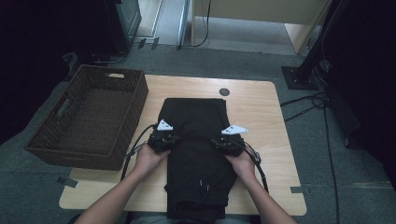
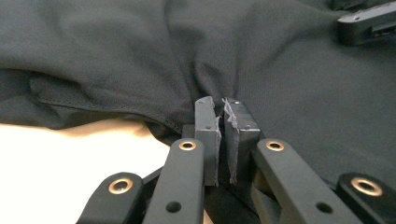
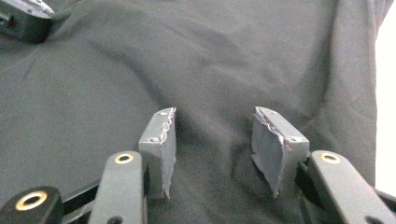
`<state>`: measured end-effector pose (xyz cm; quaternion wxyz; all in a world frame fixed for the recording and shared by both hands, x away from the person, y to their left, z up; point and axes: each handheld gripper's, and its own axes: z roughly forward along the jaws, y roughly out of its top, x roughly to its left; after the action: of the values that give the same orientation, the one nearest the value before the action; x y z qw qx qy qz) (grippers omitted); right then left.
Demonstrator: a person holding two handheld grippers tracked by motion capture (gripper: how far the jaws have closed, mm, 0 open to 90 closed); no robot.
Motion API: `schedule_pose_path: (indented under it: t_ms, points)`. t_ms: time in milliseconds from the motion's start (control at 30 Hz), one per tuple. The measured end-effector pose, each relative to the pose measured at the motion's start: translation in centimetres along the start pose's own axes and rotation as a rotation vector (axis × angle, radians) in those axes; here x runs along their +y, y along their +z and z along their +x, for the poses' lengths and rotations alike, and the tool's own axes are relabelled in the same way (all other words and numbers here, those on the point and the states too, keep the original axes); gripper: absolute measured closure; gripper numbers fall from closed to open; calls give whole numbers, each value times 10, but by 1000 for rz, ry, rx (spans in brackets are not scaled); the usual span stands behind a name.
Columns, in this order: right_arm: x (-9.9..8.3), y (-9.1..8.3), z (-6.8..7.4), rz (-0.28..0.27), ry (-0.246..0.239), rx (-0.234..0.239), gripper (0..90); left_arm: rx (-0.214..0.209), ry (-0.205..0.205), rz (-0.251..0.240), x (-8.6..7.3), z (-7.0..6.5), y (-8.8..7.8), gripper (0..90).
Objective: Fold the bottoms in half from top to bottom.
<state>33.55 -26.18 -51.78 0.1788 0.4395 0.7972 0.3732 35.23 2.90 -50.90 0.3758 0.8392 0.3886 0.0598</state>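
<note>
Wooden table point(image 1: 261, 100) bears your black shorts point(image 1: 198, 140) at centre, soft, light cloth best pinched at the side hems: your left gripper point(image 2: 222, 109) at nine o'clock is clenched on a fold, right gripper point(image 3: 212, 135) at three o'clock gapes.

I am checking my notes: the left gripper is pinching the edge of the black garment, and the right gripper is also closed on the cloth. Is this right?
Not quite. The left gripper does pinch the edge of the black garment, but the right gripper is not closed: in the right gripper view its jaws stand apart over the cloth.
</note>
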Motion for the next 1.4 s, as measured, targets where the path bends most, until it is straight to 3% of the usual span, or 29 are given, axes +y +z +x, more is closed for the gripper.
schedule_pose_path:
  t_ms: [133, 200, 267, 367, 500, 600, 667, 933, 1167, 1300, 1400]
  points:
    - [-20, -21, 16, 0, -4, 15, 528, -44, -20, 13, -15, -15, -11, 819]
    - [-27, -28, 21, -8, -12, 26, 547, -76, -38, 12, -17, -16, -13, 783]
    - [-27, -30, 19, -4, -7, 36, 574, -105, -55, 13, -13, -12, -13, 750]
    - [-17, -29, 8, 9, 57, 62, 592, -113, -55, -9, -1, -5, -15, 709]
    - [7, -23, -12, -41, 87, 31, 599, -93, -45, -36, 20, 10, -15, 674]
    - [23, -13, -27, -52, 108, 7, 594, -74, -64, -66, 38, 29, -11, 642]
    - [36, -3, -41, -55, 140, -13, 591, -67, -79, -61, 47, 42, -6, 629]
    - [69, 29, -74, -39, 168, -90, 572, 28, -135, -69, 64, 82, 1, 556]
    - [82, 56, -84, -16, 203, -100, 574, 84, -139, -25, 61, 96, 11, 501]
    - [90, 67, -82, -11, 179, -117, 573, 103, -132, 27, 57, 97, 18, 484]
    - [94, 78, -82, 31, 154, -142, 598, 107, -126, 18, 55, 95, 19, 557]
